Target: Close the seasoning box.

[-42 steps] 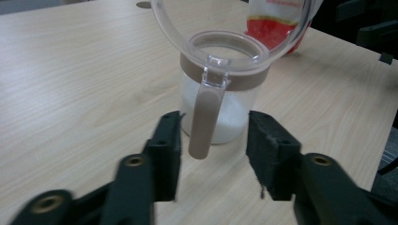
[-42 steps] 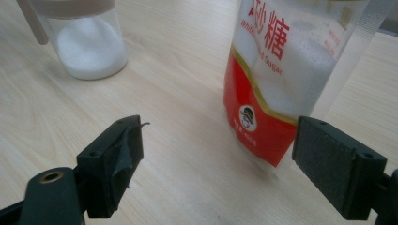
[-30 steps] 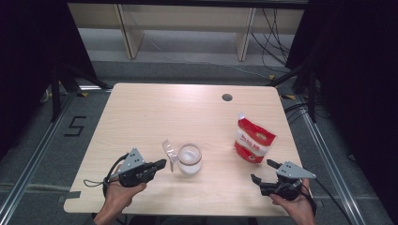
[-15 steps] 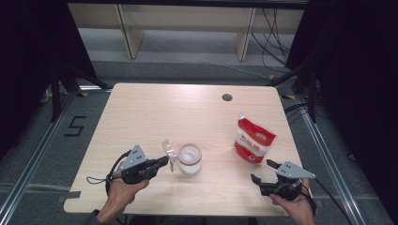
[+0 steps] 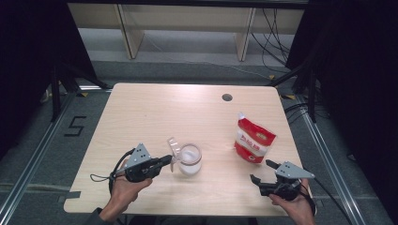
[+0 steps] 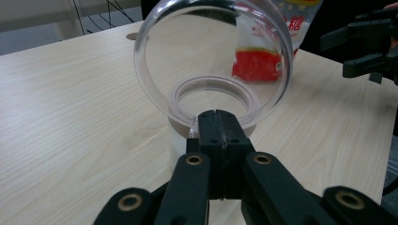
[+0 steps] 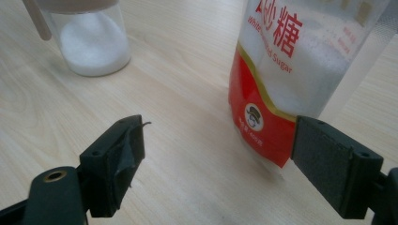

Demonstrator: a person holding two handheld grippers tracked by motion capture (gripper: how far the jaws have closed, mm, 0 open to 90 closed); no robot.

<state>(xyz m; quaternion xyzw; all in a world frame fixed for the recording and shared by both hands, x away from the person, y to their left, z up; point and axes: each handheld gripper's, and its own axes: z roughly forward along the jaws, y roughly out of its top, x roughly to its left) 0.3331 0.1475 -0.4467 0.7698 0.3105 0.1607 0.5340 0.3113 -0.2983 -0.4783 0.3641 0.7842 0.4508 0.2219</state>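
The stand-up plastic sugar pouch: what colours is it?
Red lower band, clear upper part showing white sugar, on the stand-up plastic sugar pouch; the right gripper view shows it best.

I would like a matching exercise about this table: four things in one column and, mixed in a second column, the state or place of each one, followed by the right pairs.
Things
1. left gripper
2. right gripper
3. clear jar
4. sugar bag

States or places
A. stands upright, red and white, on the right half of the table
B. jaws wide apart, holding nothing
C. holds white powder at its bottom, its mouth open
D. jaws shut on the edge of the clear lid, which stands raised

Pairs: 1-D, 2-B, 3-C, 4-A
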